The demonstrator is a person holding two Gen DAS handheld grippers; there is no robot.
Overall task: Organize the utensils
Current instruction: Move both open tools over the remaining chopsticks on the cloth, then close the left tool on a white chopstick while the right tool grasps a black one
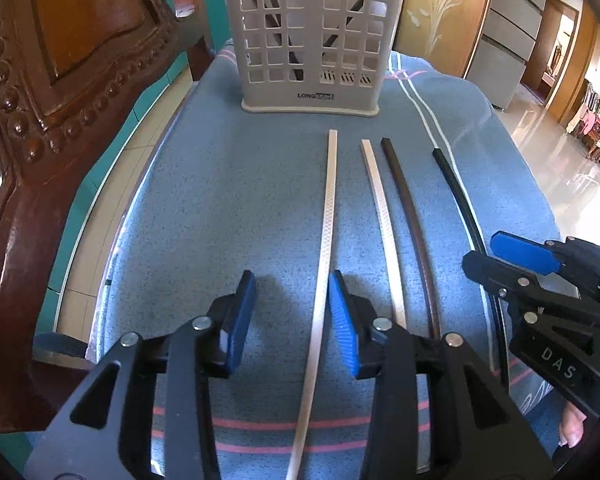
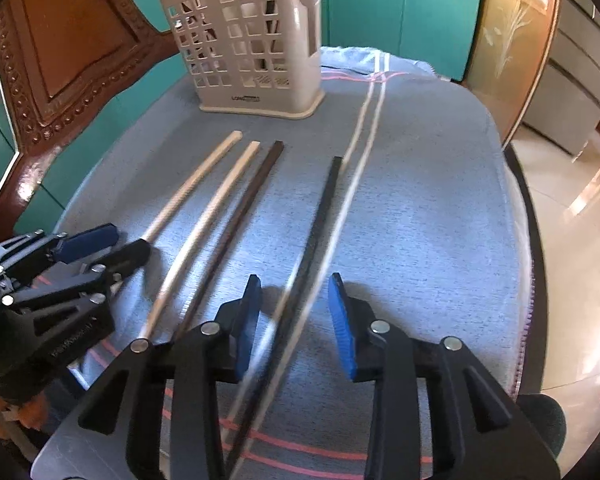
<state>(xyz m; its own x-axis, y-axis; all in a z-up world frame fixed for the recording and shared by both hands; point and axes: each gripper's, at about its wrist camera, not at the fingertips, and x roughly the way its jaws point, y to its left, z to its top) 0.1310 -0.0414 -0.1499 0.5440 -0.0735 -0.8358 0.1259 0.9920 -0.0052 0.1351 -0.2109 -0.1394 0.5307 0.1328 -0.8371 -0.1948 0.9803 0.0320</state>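
Observation:
Several chopsticks lie side by side on a blue cloth. The leftmost pale chopstick runs between the open fingers of my left gripper. A second pale chopstick and a dark brown one lie to its right. The black chopstick runs between the open fingers of my right gripper. A beige slotted utensil holder stands at the far end with dark chopsticks inside.
The blue cloth covers a small rounded table. A carved wooden chair back stands close on the left. Tiled floor drops away to the right. Teal cabinets are behind.

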